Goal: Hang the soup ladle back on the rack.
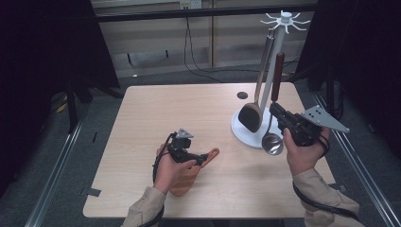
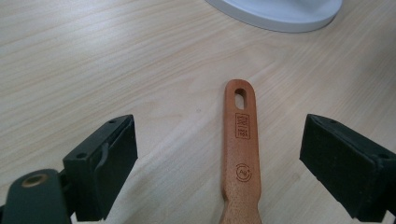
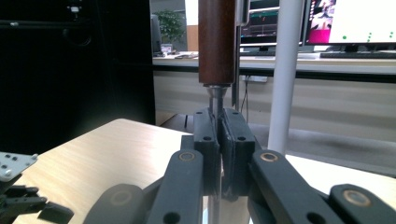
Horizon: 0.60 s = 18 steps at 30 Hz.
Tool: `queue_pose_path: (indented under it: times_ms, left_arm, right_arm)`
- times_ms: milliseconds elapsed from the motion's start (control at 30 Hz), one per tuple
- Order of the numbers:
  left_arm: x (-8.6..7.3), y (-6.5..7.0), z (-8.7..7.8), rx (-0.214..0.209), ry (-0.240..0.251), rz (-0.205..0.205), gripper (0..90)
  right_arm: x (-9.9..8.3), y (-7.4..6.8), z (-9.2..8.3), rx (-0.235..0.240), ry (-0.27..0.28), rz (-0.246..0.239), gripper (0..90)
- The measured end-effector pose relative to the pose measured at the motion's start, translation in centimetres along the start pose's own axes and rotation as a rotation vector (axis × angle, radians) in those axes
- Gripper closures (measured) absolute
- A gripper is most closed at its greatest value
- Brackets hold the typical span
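The pale wooden table [image 1: 142, 123] carries everything here. Toward its far right corner stands a white utensil rack [image 1: 278, 61] — a round base, an upright pole and a ring of hooks at the top. A dark spoon-shaped utensil [image 1: 253, 113] hangs from it with its bowl low over the base, and beside it hangs a metal ladle [image 1: 273, 142] with a dark brown handle, its shiny bowl down at the near edge of the base.

The right claw [image 1: 279, 113] is pinched on the ladle's thin metal shaft just below the brown handle; in the right gripper view the two black pads are pressed together with only the shaft [image 3: 215, 100] between them, and the white pole rises just to the right.

Near the middle of the table's front part lies a wooden spatula [image 1: 189, 177], flat on the surface, handle pointing toward the rack. The left claw [image 1: 201, 160] sits low over that handle. In the left gripper view its jaws stand wide apart — one on each side of the handle [image 2: 240, 149], neither pad touching it — and the hanging hole at the handle's end points toward the rack's base.
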<state>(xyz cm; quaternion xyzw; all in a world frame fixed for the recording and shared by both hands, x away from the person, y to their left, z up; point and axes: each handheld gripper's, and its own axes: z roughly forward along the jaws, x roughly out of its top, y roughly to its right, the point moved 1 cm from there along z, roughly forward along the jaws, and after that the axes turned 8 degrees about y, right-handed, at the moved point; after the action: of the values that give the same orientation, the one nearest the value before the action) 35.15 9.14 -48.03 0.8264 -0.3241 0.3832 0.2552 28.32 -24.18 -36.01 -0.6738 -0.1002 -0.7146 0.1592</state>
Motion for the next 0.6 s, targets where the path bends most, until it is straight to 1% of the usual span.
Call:
queue_pose_path:
  times_ms: [33,133,200,233,333,367,500,600]
  left_arm:
    - [0.0,0.0,0.0,-0.001,0.001,-0.008,11.0]
    - [0.0,0.0,0.0,0.001,0.0,-0.006,11.0]
    - [0.0,0.0,0.0,0.005,-0.006,0.005,11.0]
    - [0.0,-0.1,0.0,0.001,-0.003,0.003,11.0]
    - [0.0,0.0,0.0,0.003,0.001,-0.008,11.0]
    - [0.0,-0.1,0.0,0.002,-0.007,0.0,11.0]
    - [0.0,-0.1,0.0,0.001,-0.007,0.0,11.0]
    - [0.0,-0.1,0.0,0.002,-0.003,-0.003,11.0]
  right_arm:
    - [0.1,0.0,0.0,0.002,0.002,0.003,85.9]
    - [0.3,0.1,0.1,-0.006,0.009,0.011,85.9]
    - [0.6,0.2,0.2,-0.013,0.02,0.001,85.8]
    - [0.7,0.2,0.2,-0.014,0.022,-0.002,85.8]
    - [1.2,0.4,0.2,-0.025,0.041,0.005,85.9]
    - [1.3,0.5,0.2,-0.03,0.044,0.013,85.8]
    - [1.8,0.8,0.5,-0.046,0.057,0.028,85.8]
    - [2.2,0.8,0.7,-0.047,0.053,0.016,85.8]
